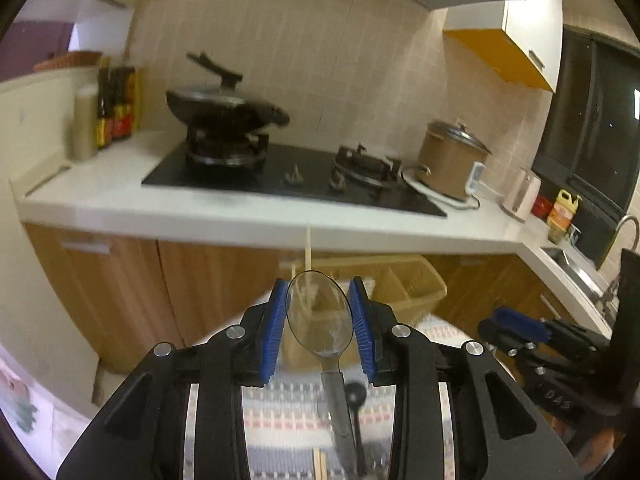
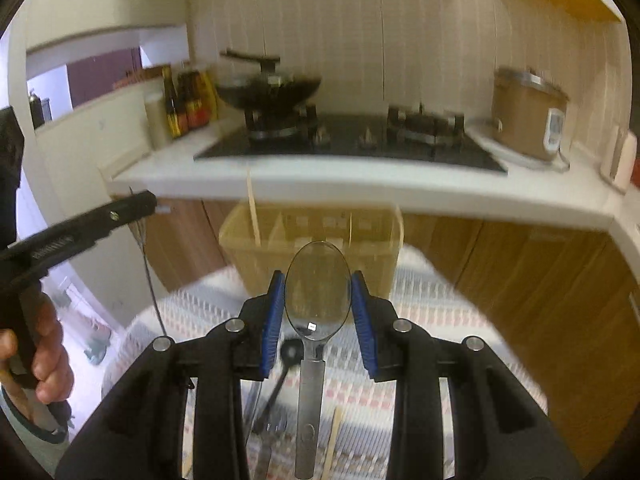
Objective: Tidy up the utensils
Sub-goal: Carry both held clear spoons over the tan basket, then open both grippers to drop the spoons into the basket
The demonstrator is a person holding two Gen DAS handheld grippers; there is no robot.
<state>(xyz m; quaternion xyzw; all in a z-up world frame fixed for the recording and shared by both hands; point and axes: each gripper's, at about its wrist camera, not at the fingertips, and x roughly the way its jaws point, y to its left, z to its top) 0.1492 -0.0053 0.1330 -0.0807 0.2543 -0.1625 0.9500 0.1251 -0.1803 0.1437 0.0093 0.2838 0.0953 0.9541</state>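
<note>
In the left wrist view my left gripper point(image 1: 319, 312) is shut on a metal spoon point(image 1: 320, 314), its bowl between the blue pads and its handle running back toward the camera. In the right wrist view my right gripper point(image 2: 318, 298) is shut on a second metal spoon point(image 2: 316, 296), held the same way. Both are raised above a striped cloth point(image 2: 420, 320) on a small table. A yellow compartment organizer point(image 2: 312, 236) stands at the cloth's far edge with a chopstick point(image 2: 253, 212) upright in it; it also shows in the left wrist view point(image 1: 404, 288). The right gripper shows at the right of the left view point(image 1: 520, 326).
A black ladle point(image 2: 286, 360), a fork and wooden chopsticks point(image 2: 334, 440) lie on the cloth. Beyond stand wooden cabinets point(image 1: 132, 288) under a white counter point(image 1: 100, 196) with a stove, a wok point(image 1: 224, 108), sauce bottles point(image 1: 116, 108), a brown cooker point(image 1: 448, 160) and a sink point(image 1: 568, 264).
</note>
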